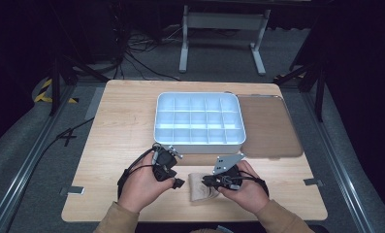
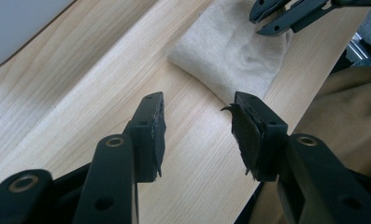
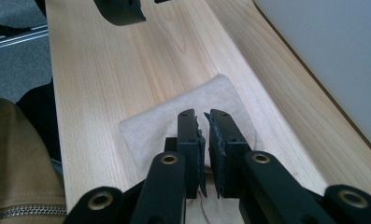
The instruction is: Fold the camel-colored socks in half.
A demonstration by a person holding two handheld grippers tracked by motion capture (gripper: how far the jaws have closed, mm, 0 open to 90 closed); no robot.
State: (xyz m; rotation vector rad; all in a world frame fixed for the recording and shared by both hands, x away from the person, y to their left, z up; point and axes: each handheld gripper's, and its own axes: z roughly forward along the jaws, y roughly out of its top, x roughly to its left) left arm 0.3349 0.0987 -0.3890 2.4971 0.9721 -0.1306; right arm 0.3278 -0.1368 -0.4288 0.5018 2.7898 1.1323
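Lying folded on the wooden table [image 1: 117,126] near the person's edge, the beige cloth [image 3: 174,123] sits under the right gripper [image 3: 204,119], jaws nearly pressed together over it, so a shallow bite could slip off while the left gripper [image 2: 198,105] waits spread beside it.

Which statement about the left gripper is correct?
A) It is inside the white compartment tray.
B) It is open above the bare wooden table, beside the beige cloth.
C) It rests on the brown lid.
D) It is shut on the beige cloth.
B: in the left gripper view, the left gripper has its jaws wide apart over the wooden table, with the beige cloth lying just ahead, untouched.
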